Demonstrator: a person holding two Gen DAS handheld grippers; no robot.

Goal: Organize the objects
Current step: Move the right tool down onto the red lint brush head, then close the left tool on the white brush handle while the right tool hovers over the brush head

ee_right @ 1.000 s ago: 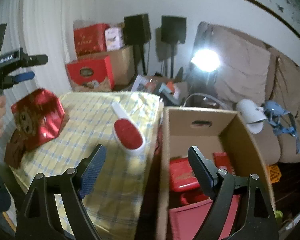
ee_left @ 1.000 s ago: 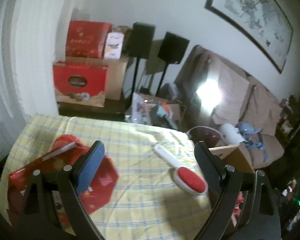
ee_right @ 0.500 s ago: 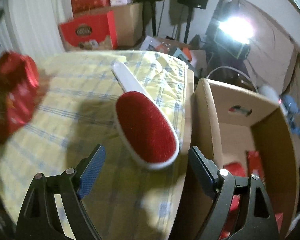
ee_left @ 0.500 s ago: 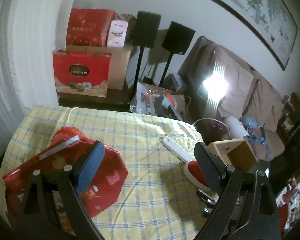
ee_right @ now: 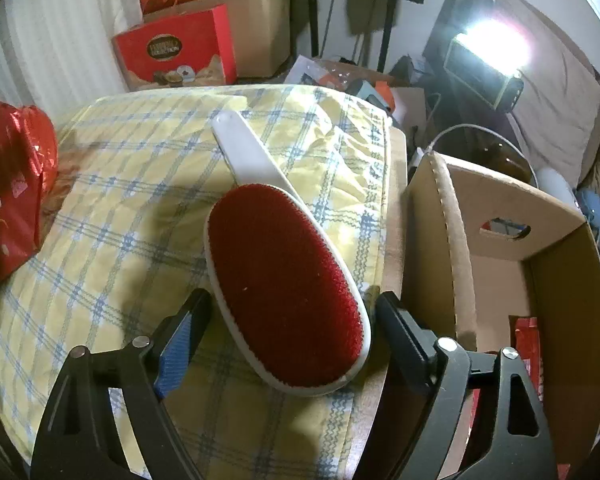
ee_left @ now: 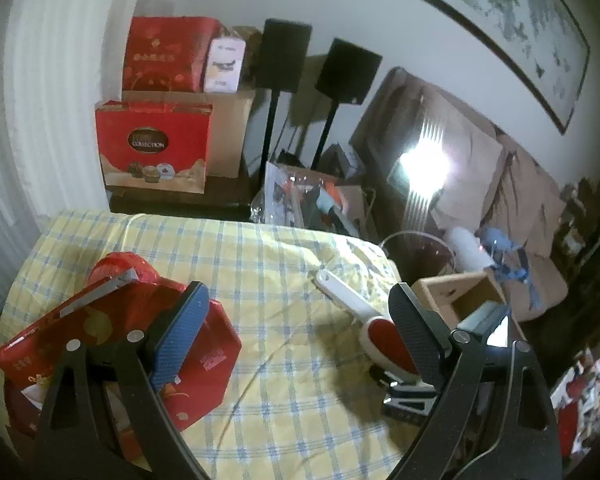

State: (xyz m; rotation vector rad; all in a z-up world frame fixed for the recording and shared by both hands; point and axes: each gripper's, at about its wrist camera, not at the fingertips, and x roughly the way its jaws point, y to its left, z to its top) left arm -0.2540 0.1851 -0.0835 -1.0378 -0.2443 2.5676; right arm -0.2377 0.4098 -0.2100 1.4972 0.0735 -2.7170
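Lint brush (ee_right: 280,284) with a red pad and a white handle lies on the checked cloth of the surface (ee_right: 112,208), close to its right edge and just beside the cardboard box (ee_right: 456,240). Some red things are already down in the box, so part of the tidying looks done. The brush is not yet picked up, and a shiny red gift bag (ee_left: 112,344) also waits on the left part of the surface. The right gripper (ee_right: 288,320) is low over the fat end of the brush. Its fingers (ee_right: 180,332) stand one on each side of the red pad and are closing in, but I cannot see them pressing on it yet. The left gripper (ee_left: 296,328) is over the surface with its fingers (ee_left: 180,332) wide apart and nothing between them; the red bag sits behind the blue one. The middle of the cloth is bare, so there is room to move there. The right side is tight: the surface ends right by the brush, and the tall box wall rises next to it. I think the brush must go up over that wall to get in, and a bump could push it off the edge.
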